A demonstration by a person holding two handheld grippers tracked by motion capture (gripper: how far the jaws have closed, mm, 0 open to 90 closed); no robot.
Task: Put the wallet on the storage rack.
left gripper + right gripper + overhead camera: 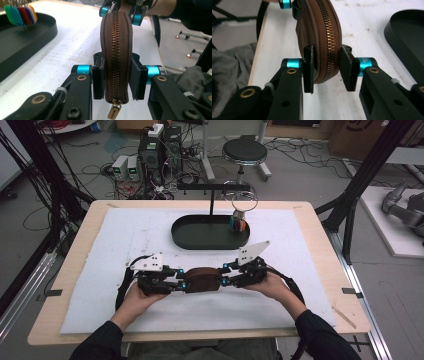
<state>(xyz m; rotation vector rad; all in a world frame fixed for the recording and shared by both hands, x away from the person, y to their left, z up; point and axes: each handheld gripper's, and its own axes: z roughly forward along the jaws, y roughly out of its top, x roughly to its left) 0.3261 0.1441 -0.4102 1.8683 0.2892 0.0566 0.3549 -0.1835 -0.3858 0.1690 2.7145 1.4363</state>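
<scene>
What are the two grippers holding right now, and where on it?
Both hold the brown zip pouch: left gripper clamps the zipper-pull end, right gripper the opposite end, pads on its flat sides.

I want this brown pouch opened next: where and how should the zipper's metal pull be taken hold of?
Grip the small brass pull tab that hangs off the end of the brown pouch nearest the left gripper. It dangles free below the zipper line, flat and thin, so pinch its two flat faces, coming in from that end along the zipper. The right gripper could probably steady the far end.
</scene>
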